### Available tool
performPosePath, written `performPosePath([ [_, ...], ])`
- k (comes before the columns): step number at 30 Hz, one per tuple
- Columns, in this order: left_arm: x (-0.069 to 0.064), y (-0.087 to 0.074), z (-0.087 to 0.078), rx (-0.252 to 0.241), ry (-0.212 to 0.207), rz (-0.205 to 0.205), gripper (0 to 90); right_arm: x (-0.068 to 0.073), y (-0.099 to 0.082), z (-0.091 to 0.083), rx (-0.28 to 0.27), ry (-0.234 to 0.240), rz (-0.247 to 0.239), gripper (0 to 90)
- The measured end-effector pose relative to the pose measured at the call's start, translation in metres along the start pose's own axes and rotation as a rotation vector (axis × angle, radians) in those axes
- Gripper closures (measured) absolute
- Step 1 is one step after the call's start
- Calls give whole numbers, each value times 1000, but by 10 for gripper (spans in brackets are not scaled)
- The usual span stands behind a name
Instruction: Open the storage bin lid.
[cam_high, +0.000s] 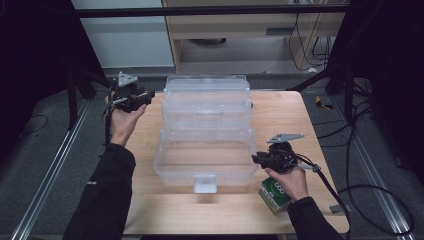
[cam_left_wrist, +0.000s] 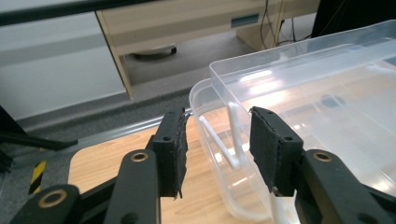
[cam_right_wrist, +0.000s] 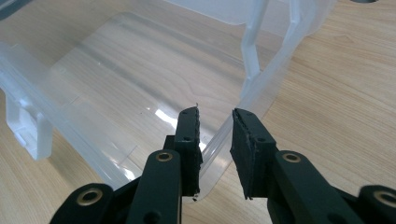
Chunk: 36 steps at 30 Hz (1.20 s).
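Observation:
A clear plastic storage box (cam_high: 206, 172) with stepped-back upper trays stands open on the middle of the wooden table (cam_high: 280, 115). My left gripper (cam_high: 149, 96) hovers just left of the box's far left corner, apart from it. In the left gripper view this gripper (cam_left_wrist: 217, 144) is open with nothing between its pads, and the box's tray (cam_left_wrist: 327, 102) lies beyond. My right gripper (cam_high: 255, 159) is at the box's near right corner. In the right gripper view its jaws (cam_right_wrist: 215, 140) straddle the rim of the box (cam_right_wrist: 116, 70) and appear shut on it.
A small green carton (cam_high: 274, 194) lies on the table under my right hand. The box's white latch tab (cam_high: 205, 183) sticks out at the front. Dark stands, cables and a wooden cabinet (cam_high: 240, 30) lie beyond the table. Bare wood runs along the near edge.

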<state>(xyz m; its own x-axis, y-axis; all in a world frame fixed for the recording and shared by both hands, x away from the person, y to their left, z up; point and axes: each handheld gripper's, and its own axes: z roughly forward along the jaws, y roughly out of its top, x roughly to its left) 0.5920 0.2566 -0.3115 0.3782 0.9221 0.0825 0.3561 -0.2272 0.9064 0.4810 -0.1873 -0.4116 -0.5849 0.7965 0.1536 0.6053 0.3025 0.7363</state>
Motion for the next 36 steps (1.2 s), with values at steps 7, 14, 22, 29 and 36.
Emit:
performPosePath([
  [7,-11,-29,-39,6,-15,26,527,0,0,0,0,-2,5,723],
  [14,-18,-66,-63,34,-59,-3,525,1,0,0,-2,-8,5,724],
  [22,-31,-100,-82,79,-124,-20,544,1,0,0,-2,-9,4,725],
  [29,-44,-113,-79,126,-130,10,568,2,0,0,0,-11,3,725],
  [36,-54,-132,-64,216,-163,41,584,2,-1,0,-8,-18,-13,726],
])
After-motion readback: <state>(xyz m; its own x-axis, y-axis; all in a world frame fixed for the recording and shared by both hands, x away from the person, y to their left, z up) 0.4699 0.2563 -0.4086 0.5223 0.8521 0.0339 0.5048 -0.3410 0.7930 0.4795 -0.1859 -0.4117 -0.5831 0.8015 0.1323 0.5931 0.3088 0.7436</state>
